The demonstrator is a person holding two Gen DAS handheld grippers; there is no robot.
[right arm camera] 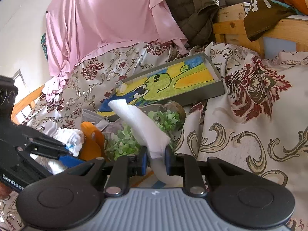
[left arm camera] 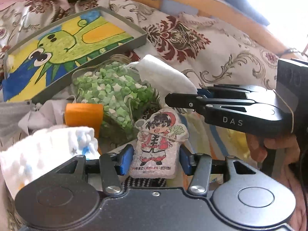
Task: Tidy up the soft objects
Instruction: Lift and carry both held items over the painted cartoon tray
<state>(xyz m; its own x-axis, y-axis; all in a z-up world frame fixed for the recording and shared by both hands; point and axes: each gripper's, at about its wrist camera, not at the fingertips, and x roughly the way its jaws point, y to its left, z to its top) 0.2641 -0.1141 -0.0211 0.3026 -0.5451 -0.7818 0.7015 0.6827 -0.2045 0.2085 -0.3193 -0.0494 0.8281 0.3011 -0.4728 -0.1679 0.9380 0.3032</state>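
My right gripper [right arm camera: 156, 160] was clamped on a limp white cloth [right arm camera: 142, 123] above the star jar [right arm camera: 125, 144]. My left gripper [left arm camera: 153, 160] squeezed a soft, light cartoon pouch [left arm camera: 157, 140] mid-body; gripping it low seemed secure.

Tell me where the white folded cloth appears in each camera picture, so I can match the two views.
Left wrist view: the white folded cloth is at centre, above the cartoon pouch, held by the right tongs coming from the right.
Right wrist view: the cloth is at lower centre, pinched in the right tongs.
Shared landmark: the tray with the green drawing, behind the cloth.
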